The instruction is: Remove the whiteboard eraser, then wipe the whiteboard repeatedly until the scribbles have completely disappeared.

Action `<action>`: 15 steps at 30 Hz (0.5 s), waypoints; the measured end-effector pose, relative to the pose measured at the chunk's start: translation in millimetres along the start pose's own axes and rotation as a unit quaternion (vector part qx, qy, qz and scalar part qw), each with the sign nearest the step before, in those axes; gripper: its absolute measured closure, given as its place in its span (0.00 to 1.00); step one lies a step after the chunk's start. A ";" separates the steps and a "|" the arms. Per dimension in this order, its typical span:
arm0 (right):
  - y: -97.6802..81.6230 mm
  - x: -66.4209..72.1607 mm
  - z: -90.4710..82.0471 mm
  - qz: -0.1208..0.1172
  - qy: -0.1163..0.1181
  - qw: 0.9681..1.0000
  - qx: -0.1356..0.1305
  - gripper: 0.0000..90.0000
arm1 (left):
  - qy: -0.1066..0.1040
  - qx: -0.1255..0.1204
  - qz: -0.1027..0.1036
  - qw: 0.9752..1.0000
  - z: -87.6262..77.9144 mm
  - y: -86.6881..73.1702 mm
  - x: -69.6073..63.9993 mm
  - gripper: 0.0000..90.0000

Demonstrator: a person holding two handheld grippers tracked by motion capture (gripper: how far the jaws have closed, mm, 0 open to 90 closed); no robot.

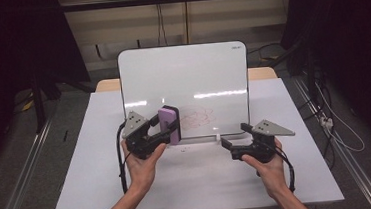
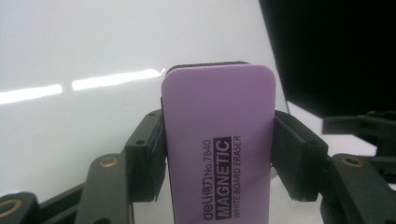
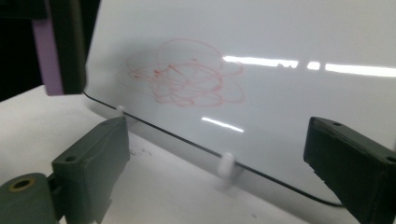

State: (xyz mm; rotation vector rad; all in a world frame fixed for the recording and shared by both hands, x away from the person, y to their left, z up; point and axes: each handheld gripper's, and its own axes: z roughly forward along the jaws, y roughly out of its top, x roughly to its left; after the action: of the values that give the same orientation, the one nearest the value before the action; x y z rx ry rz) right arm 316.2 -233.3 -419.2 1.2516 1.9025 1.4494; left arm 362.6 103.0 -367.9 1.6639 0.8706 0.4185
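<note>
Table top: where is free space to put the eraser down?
The table is bare left of the left gripper and between both hands. It is crowded along the whiteboard foot, where the eraser and right gripper sit.

Glossy whiteboard, smooth purple plastic eraser, matt black claw pads.

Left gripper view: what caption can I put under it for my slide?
Left gripper clamps a purple magnetic whiteboard eraser, held upright before the glossy whiteboard.
</note>
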 end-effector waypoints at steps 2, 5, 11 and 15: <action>-3.5 -2.9 -4.1 -0.007 -0.019 1.000 0.010 0.07 | 0.004 0.007 0.011 1.000 -3.0 -0.7 3.2 0.46; -8.6 -8.0 -12.0 -0.015 -0.034 0.999 0.021 0.07 | 0.014 0.011 0.025 1.000 -7.8 -0.5 8.5 0.46; -15.8 -23.0 -30.7 -0.010 -0.059 0.998 0.020 0.07 | 0.026 0.025 0.052 0.998 -11.4 4.6 18.3 0.46; -19.1 -30.6 -42.1 0.001 -0.085 0.996 0.007 0.08 | 0.029 0.046 0.067 0.996 -10.9 2.1 24.0 0.46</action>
State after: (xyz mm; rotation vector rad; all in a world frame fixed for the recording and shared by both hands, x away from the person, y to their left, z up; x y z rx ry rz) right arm 291.3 -282.2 -427.0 1.3377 1.8015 1.2874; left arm 371.7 127.7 -367.0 1.8089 0.8349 0.5277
